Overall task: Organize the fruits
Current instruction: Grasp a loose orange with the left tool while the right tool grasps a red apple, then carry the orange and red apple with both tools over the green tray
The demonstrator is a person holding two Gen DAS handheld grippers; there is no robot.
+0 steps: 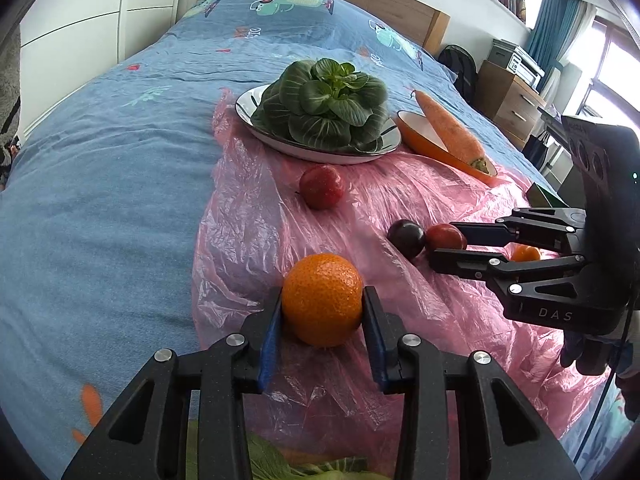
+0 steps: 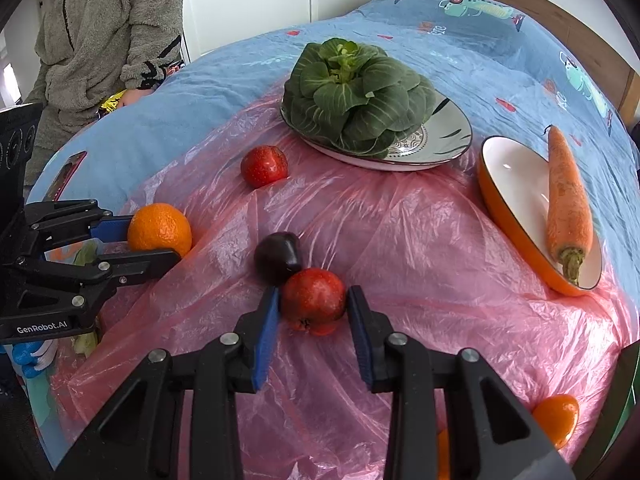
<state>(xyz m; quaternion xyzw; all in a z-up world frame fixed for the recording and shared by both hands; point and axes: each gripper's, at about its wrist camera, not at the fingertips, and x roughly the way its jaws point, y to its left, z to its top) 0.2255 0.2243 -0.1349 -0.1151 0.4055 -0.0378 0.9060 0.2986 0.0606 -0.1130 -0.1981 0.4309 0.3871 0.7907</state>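
A large orange rests on the pink plastic sheet, and my left gripper is shut on it, a blue pad pressed to each side. From the right wrist view the same orange shows between the left gripper's fingers. My right gripper is shut on a red fruit that sits on the sheet and touches a dark plum behind it. A second red fruit lies farther back, near the plate.
A patterned plate holds a leafy green vegetable. An orange-rimmed bowl carries a carrot. A small mandarin lies at the near right. A person in grey fleece stands beside the blue bed; a phone lies at the left.
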